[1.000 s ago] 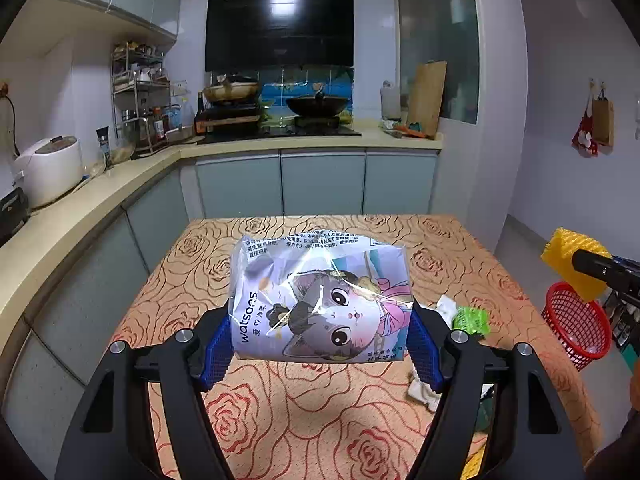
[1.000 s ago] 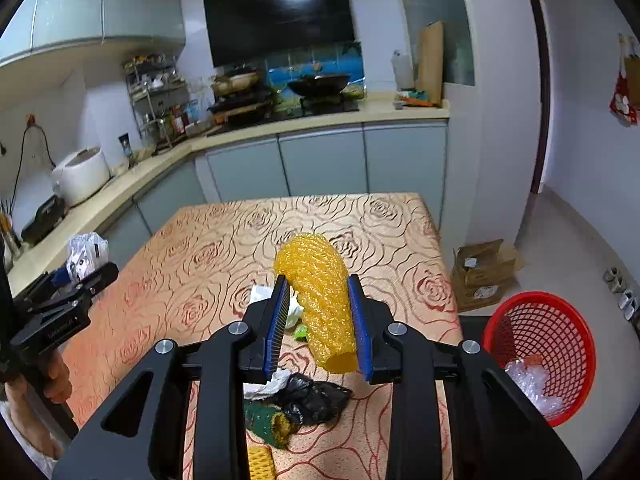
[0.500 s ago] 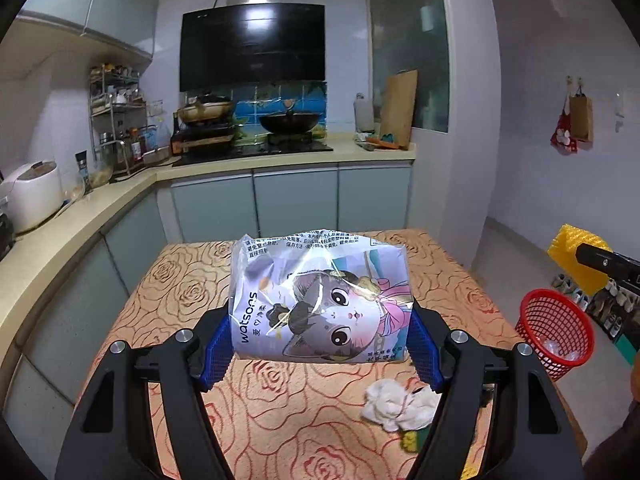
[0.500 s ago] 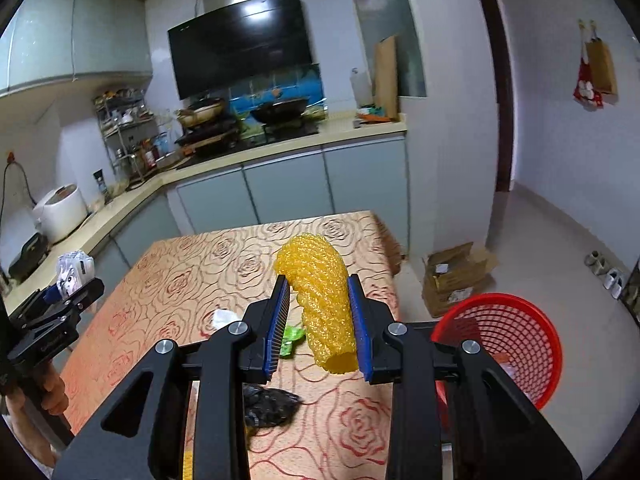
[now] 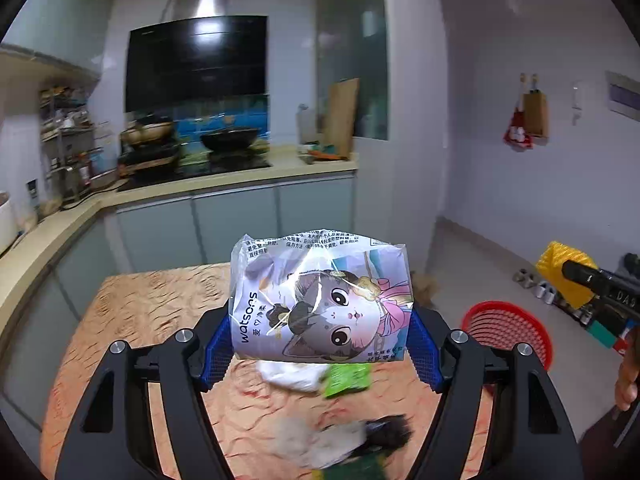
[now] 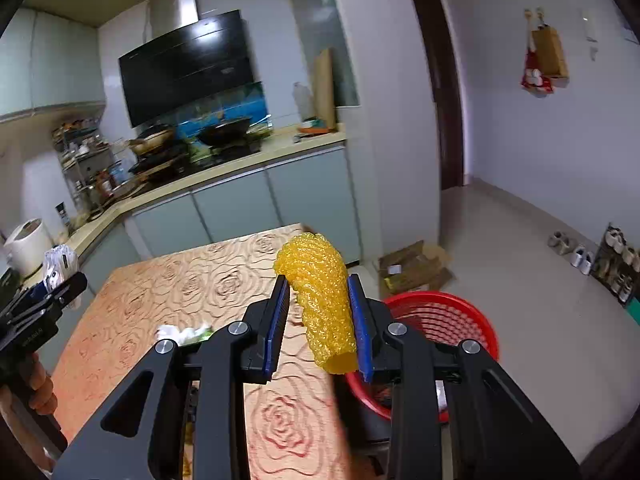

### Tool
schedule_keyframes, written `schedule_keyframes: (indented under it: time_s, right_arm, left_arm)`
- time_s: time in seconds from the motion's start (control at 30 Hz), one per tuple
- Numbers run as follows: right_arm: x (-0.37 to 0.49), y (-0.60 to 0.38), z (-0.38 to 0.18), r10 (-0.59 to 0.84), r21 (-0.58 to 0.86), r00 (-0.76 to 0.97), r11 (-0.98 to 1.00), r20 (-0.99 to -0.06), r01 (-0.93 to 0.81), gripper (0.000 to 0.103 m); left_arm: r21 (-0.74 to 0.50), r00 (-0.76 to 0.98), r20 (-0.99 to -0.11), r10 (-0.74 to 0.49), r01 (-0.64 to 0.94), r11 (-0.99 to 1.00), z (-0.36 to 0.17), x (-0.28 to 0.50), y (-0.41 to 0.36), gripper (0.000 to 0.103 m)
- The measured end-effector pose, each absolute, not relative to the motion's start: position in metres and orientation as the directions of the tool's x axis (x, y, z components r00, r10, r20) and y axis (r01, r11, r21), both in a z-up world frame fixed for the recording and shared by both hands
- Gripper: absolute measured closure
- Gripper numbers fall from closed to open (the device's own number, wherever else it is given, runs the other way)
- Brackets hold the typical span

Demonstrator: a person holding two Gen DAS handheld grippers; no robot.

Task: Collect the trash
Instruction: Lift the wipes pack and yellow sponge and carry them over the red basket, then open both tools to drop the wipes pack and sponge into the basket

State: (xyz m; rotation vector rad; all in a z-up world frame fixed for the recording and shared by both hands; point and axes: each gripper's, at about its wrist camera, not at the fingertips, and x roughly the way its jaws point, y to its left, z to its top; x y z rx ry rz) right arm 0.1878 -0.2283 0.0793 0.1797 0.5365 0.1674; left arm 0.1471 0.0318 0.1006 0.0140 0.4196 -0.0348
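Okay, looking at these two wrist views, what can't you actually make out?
- Left wrist view: the scraps on the table below the wipes packet are motion-blurred, so only the green wrapper reads.
- Right wrist view: the inside of the red basket is mostly hidden by the right gripper and its yellow foam net.

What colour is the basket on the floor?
Red basket, an open mesh weave; clearest in the right wrist view, just behind the right gripper.
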Motion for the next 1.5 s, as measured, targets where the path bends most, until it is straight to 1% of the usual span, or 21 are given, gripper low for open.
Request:
schedule_keyframes:
  time_s: [0.3,0.53,0.73,0.9,1.27,1.5]
  right_arm:
    - [0.183,-0.267,0.071,0.128,0.220,0.854,0.975,-0.504,-0.017,0.074]
    - [0.189,-0.290,0.057,0.079,0.218,0.844,0.975,-0.531,0.046,0.074]
    - [0.199,-0.307,0.035,0.047,0.207,0.817,0.974,-0.575,0.090,0.074]
    - [0.210,-0.319,0.018,0.032,0.205,0.793,0.972,-0.608,0.117,0.074]
    - [0.239,-0.322,-0.027,0.030,0.177,0.718,0.975,-0.695,0.131,0.073]
    - [0.251,-0.320,-0.044,0.035,0.171,0.689,0.977,-0.724,0.130,0.072]
  left_arm:
    - [-0.046,0.878,-0.432,-0.207,0.208,0.977,0.096,0.179,-0.038,0.034]
    - [-0.020,0.835,-0.468,-0.290,0.318,0.948,0.076,0.202,-0.098,0.034]
    - [-0.018,0.792,-0.510,-0.336,0.380,0.925,0.052,0.222,-0.133,0.034]
    - [-0.056,0.742,-0.557,-0.373,0.415,0.908,0.032,0.243,-0.149,0.034]
    - [-0.113,0.626,-0.666,-0.405,0.452,0.885,-0.013,0.284,-0.168,0.034]
    - [-0.165,0.587,-0.687,-0.428,0.447,0.879,-0.024,0.298,-0.172,0.033]
